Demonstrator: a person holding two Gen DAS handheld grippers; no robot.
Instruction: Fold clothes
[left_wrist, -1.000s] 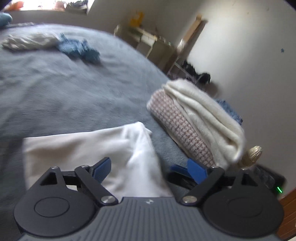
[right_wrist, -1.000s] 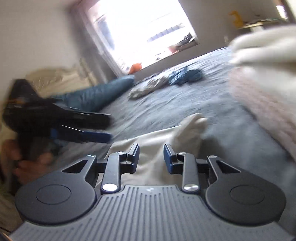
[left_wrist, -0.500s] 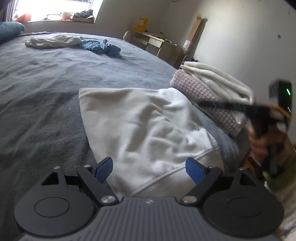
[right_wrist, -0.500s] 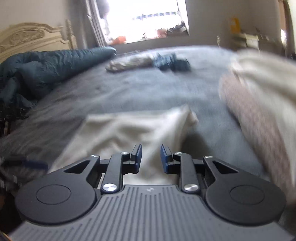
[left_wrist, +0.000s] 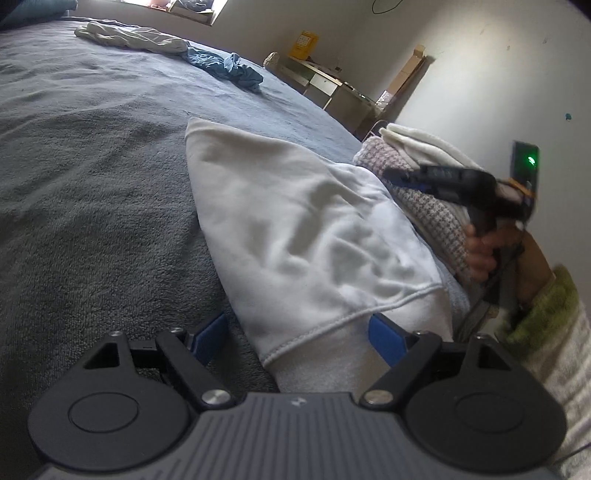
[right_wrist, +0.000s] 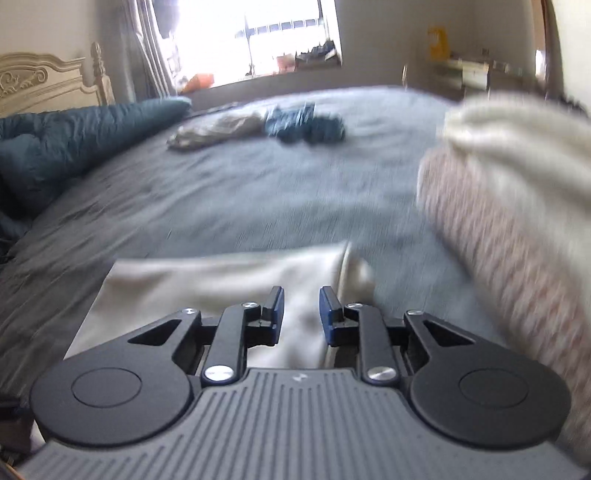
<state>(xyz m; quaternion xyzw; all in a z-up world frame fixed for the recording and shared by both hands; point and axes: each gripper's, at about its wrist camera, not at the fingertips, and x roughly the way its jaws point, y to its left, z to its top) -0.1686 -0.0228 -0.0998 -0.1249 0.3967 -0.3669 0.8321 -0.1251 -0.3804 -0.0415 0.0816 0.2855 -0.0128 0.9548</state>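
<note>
A folded white garment lies on the grey bed cover. My left gripper is open, its blue fingers either side of the garment's near hemmed corner, not closed on it. The right gripper shows in the left wrist view, held above the garment's right side by a hand. In the right wrist view the right gripper has its jaws a small gap apart and holds nothing, just above the white garment.
A stack of folded clothes, cream on top of pink-checked, sits right of the garment, also in the right wrist view. A beige garment and a blue one lie crumpled far up the bed. A teal duvet lies left.
The left gripper has pulled back to the garment's near corner, and the view now looks along the garment. The right gripper has moved right, nearer the folded stack, jaws still slightly apart.
</note>
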